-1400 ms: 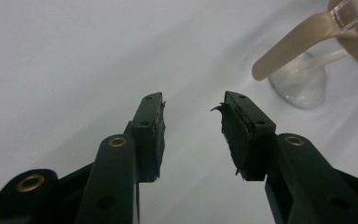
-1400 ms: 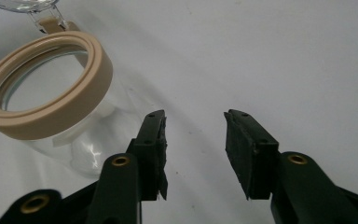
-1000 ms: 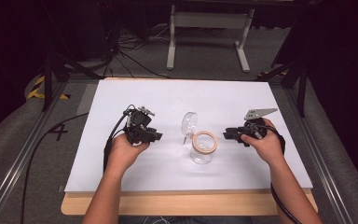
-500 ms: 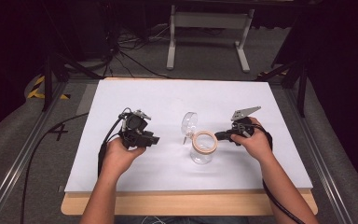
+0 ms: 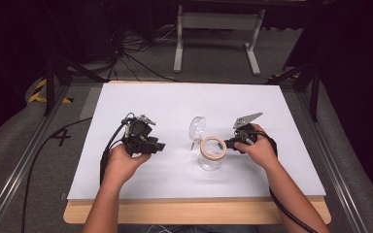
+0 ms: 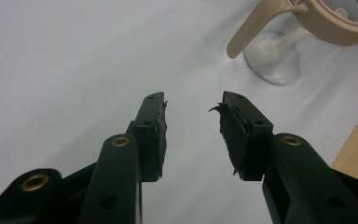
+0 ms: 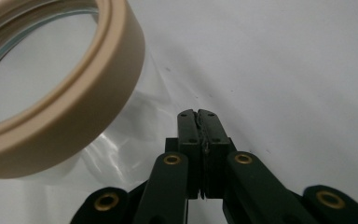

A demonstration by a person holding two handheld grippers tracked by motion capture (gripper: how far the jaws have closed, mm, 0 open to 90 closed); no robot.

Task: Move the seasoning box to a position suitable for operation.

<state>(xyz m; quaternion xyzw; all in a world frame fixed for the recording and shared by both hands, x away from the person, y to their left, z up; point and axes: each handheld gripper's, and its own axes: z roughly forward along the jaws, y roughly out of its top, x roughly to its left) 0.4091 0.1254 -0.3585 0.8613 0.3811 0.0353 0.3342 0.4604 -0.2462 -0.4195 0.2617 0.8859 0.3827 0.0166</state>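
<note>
Glass jar [image 5: 210, 158] sits between grippers; left gripper [image 6: 193, 114] jaws spread, right gripper [image 7: 198, 114] jaws pressed together, empty.

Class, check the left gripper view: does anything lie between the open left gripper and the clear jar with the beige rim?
Nothing visible. Only bare white table separates the left gripper from the jar.

Both forearms enter from the bottom edge of the high view. The left hand [image 5: 121, 162] holds the left claw [image 5: 158, 145] left of centre, its jaws parted. The right hand [image 5: 258, 149] holds the right claw [image 5: 227, 143] right of centre, jaws pressed together.
</note>
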